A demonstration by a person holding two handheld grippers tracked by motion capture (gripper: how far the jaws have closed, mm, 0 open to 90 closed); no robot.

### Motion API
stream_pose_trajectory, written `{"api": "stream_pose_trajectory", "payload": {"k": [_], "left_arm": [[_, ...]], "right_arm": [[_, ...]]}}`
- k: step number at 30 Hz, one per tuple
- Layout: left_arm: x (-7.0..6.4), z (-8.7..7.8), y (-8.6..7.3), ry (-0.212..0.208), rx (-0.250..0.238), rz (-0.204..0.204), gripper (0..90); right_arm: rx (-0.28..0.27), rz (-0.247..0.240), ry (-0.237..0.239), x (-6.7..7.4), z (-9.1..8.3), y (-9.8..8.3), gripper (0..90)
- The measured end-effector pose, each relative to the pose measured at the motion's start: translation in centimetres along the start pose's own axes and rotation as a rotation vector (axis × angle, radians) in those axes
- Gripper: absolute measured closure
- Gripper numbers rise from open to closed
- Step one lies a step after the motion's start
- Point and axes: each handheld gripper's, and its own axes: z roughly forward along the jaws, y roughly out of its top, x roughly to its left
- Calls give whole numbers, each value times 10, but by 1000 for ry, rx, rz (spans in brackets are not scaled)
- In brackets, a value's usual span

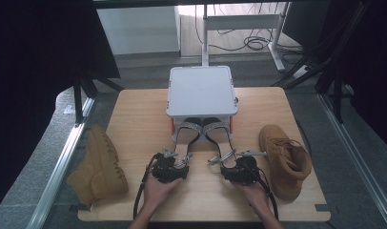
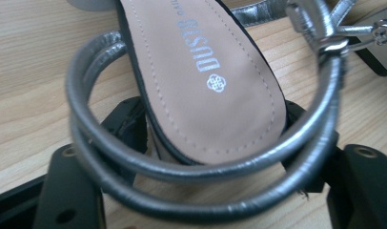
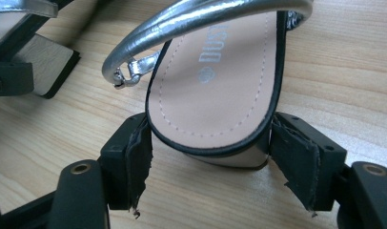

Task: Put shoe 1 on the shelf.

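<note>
Shoe count around the white box point(image 1: 201, 90)

Two silver sandals, left point(image 1: 186, 132) and right point(image 1: 219, 133), in front of the box; two tan boots, left point(image 1: 98, 164) and right point(image 1: 283, 160), flanking it.

Left gripper view: insole of the left sandal point(image 2: 201, 86) carries silver print "DUSTO", letters running lengthwise up the footbed toward the frame's upper edge, w/ a small round knot-like emblem just below it, centre of frame; further letters beyond at top edge, cut off, unreadable. Right gripper view: insole of the right sandal point(image 3: 215, 90) shows the same print, partly covered by the silver strap, upper centre of frame; only approx. "DUS" legible, plus the same small emblem beneath. High view: no legible text anywhere, sandals too small to read.
</note>
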Motion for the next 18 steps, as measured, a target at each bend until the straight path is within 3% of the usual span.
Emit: {"api": "stream_pose_trajectory", "payload": {"k": [11, 18], "left_arm": [[0, 2, 1, 19, -26, -40, 353], [4, 1, 5, -8, -37, -90, 361]], "right_arm": [[-14, -19, -48, 5, 5, 0, 360], [-15, -15, -46, 5, 4, 1, 366]]}}
